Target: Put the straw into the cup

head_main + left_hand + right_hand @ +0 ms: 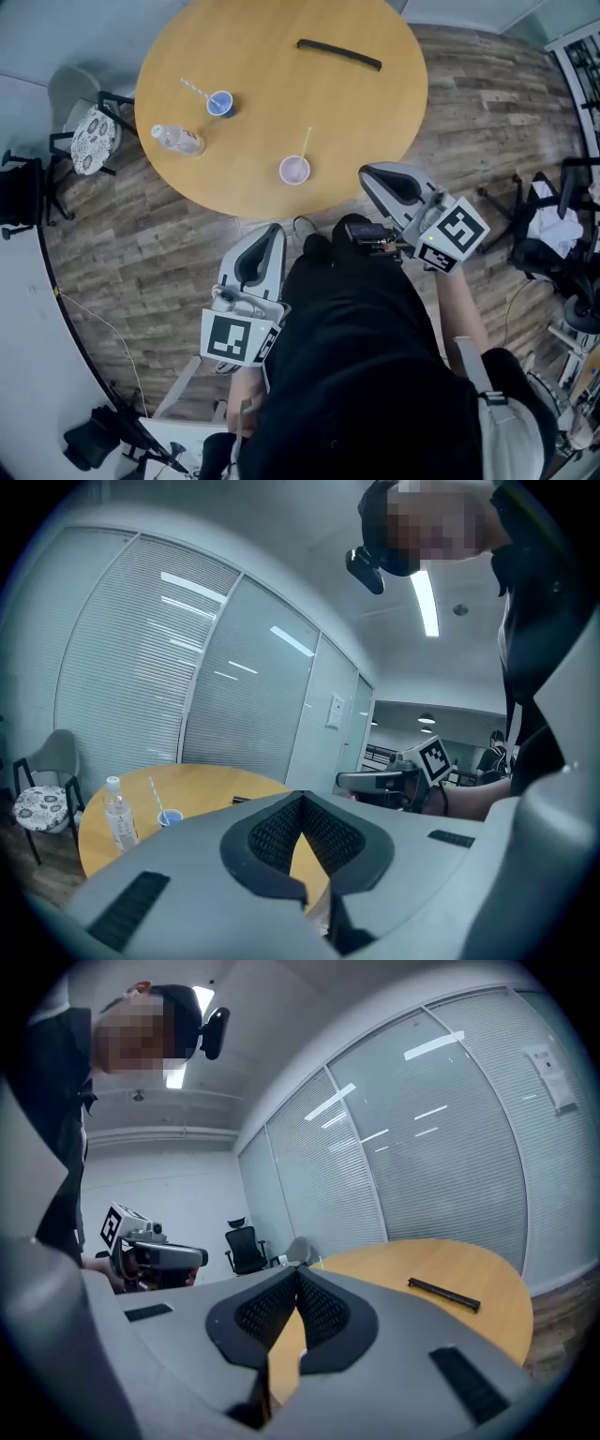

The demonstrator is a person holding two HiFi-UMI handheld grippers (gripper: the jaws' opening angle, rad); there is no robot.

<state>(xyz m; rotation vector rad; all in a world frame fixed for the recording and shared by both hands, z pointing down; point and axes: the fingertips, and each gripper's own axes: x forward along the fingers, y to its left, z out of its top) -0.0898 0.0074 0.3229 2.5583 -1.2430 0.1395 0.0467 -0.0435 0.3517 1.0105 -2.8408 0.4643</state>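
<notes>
On the round wooden table (375, 103) a pale cup (294, 170) stands near the front edge with a yellow straw (305, 142) in it. Further left a blue cup (219, 103) holds a striped straw (194, 89). My left gripper (273, 230) hangs off the table's front edge, over the floor, shut and empty. My right gripper (367, 173) is held at the edge to the right of the pale cup, also shut with nothing in it. In the left gripper view the jaw tips (302, 799) meet; the blue cup (169, 817) stands beyond.
A clear water bottle (178, 140) lies left of the pale cup and shows upright-looking in the left gripper view (119, 813). A long black bar (339, 53) rests at the table's far side (443, 1293). A cushioned chair (89, 136) stands left of the table; office chairs at right (553, 234).
</notes>
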